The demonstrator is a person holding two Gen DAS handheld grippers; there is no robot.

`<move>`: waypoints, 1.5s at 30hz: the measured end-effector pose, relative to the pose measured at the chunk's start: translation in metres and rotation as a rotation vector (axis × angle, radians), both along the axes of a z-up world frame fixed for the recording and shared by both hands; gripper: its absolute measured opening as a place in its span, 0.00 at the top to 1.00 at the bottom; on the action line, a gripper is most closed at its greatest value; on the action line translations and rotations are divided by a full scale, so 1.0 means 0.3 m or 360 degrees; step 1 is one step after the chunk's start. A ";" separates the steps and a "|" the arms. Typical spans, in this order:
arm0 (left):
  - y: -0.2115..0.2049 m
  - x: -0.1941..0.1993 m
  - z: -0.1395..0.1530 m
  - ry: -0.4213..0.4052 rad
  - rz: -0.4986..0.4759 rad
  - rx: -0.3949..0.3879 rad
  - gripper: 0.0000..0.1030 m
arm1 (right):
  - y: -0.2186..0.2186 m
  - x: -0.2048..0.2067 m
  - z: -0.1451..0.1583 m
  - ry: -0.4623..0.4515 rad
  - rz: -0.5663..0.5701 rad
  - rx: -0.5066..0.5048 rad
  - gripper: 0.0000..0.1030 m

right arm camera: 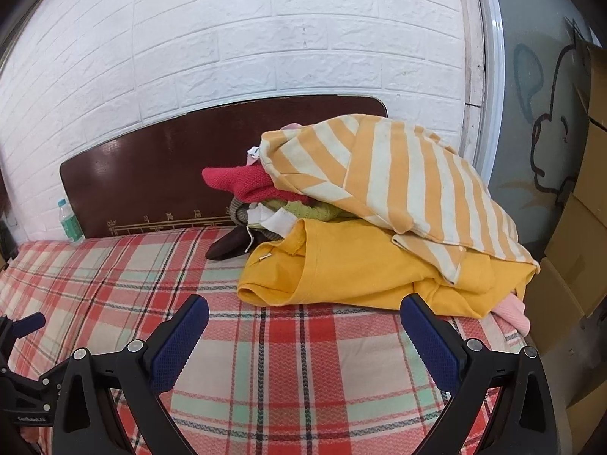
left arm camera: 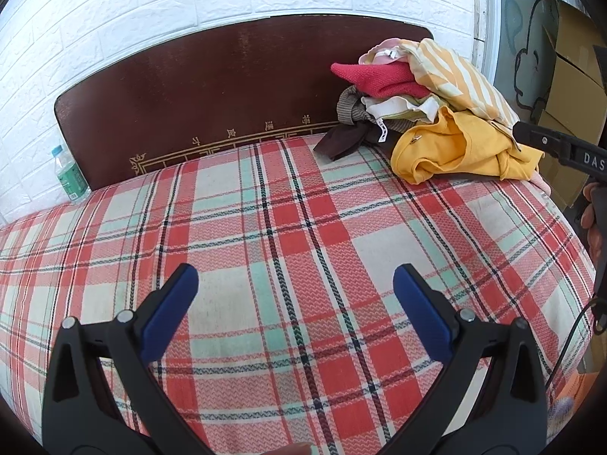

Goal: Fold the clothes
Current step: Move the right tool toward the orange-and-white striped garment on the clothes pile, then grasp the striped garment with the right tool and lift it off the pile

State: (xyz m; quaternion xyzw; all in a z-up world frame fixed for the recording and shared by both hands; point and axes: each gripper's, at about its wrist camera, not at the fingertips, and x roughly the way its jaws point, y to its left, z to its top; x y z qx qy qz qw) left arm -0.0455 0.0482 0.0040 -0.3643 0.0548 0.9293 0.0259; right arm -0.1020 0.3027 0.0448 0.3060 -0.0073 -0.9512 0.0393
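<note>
Both claws stand wide and hold nothing: the left gripper (left arm camera: 296, 280) hangs over the bare middle of the bed (left arm camera: 265, 227), and the right gripper (right arm camera: 303, 313) faces the pile of clothes (right arm camera: 364, 220) from just in front of it. That pile sits at the bed's far right corner, against the headboard (right arm camera: 151, 185), with a striped shirt (right arm camera: 409, 174) on top and a yellow garment (right arm camera: 341, 265) under it, its hem nearest the right claw. Folding looks not yet begun; the step in hand seems to be picking one piece. Next, the right claw likely needs to pinch a single layer and draw it to the open middle.
</note>
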 end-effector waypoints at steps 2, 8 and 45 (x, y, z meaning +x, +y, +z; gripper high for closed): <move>0.002 -0.014 0.000 0.0000 0.0001 -0.0010 0.00 | 0.008 -0.033 -0.002 -0.0007 -0.0004 0.0064 0.00; 0.009 -0.051 -0.003 -0.0004 0.0005 -0.0015 0.00 | 0.042 -0.184 -0.012 -0.0006 -0.0023 0.0261 0.00; -0.003 -0.160 -0.089 -0.0099 0.0012 0.0060 0.00 | 0.218 -0.473 0.193 0.0137 -0.0044 -0.0021 0.94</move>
